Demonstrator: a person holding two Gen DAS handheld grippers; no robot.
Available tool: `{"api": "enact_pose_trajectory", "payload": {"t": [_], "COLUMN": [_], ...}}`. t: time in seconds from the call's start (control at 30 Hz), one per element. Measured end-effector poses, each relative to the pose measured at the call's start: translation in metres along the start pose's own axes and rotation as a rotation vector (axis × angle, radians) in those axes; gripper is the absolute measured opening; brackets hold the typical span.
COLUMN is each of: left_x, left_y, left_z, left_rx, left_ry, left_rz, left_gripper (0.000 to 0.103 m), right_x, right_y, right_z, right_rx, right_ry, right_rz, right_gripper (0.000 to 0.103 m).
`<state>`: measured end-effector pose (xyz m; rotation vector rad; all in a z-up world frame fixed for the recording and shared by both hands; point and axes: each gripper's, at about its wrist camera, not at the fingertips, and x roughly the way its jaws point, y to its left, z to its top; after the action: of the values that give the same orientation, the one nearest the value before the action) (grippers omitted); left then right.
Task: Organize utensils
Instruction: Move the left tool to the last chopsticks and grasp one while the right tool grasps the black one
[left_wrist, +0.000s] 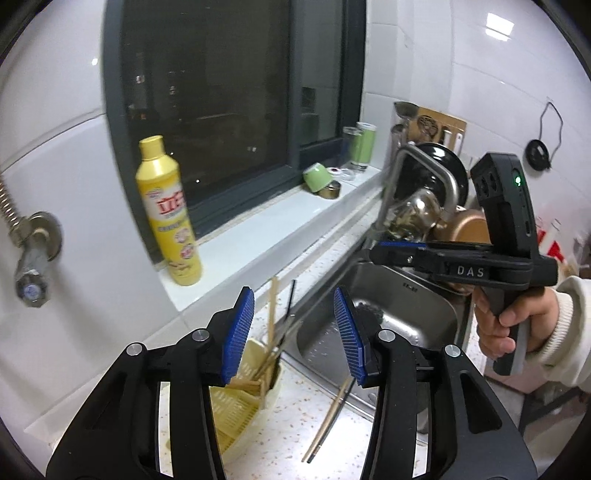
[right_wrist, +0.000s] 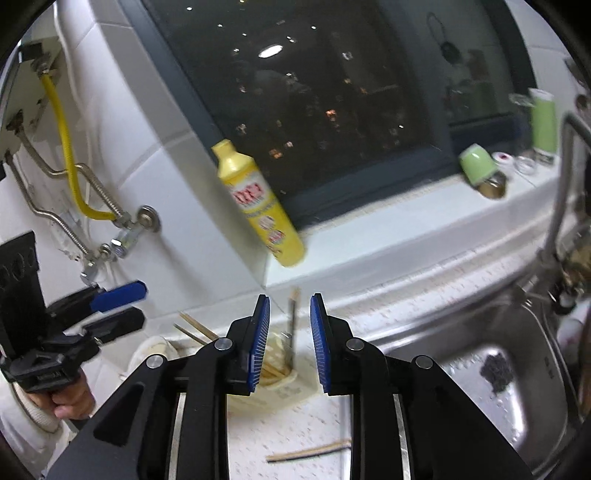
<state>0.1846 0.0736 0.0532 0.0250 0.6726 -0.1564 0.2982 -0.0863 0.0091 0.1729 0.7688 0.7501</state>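
- A metal pipe fitting (left_wrist: 31, 254) juts from the white tiled wall, far left of the sink (left_wrist: 402, 317); in the right wrist view a yellow hose (right_wrist: 62, 136) runs down to the same kind of wall fitting.
- A yellow dish-soap bottle (left_wrist: 168, 210) stands upright on the window sill, left of the sink. Its label has red characters, too blurred to read.
- The left gripper (left_wrist: 293, 332) hangs above the counter left of the sink, its blue ribbed pads wide apart with nothing between them.
- A pale yellow utensil basket (left_wrist: 240, 398) sits on the speckled counter just left of the sink, with several chopsticks (left_wrist: 273, 325) standing tilted in it.
- A loose pair of chopsticks (left_wrist: 328, 421) lies flat on the counter beside the sink's left rim, apart from the basket.
- The right gripper (right_wrist: 290, 343) hovers above the basket left of the sink; its blue pads are parted and empty. From the left wrist view its body reads "DAS" in white letters, with a green light lit on the upright module.
- A green cup (left_wrist: 317, 177) lies tipped on the sill behind the sink, next to a small tin.
- A green-and-clear tumbler (left_wrist: 362, 146) stands further along the sill behind the sink.
- A chrome tap (left_wrist: 417, 184) rises behind the sink, with a black pan and a copper-coloured pot stacked beyond it.
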Motion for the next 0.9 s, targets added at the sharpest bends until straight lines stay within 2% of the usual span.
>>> {"api": "enact_pose_trajectory", "payload": {"t": [0.3, 0.6, 0.9], "left_x": [0.038, 0.079, 0.116], "left_y": [-0.033, -0.059, -0.074], "left_z": [-0.005, -0.024, -0.051], "left_rx": [0.074, 0.144, 0.139], "left_ry": [0.071, 0.156, 0.245], "left_rz": [-0.055, -0.098, -0.154], "left_gripper": [0.044, 0.044, 0.044], "right_x": [-0.006, 0.015, 0.036], "right_y": [-0.044, -0.072, -0.1], "right_z": [-0.036, -0.082, -0.118], "right_rx": [0.084, 0.213, 0.341], "right_ry": [0.053, 0.107, 0.146], "right_rz": [-0.025, -0.034, -0.043], "right_gripper": [0.02, 0.02, 0.02]}}
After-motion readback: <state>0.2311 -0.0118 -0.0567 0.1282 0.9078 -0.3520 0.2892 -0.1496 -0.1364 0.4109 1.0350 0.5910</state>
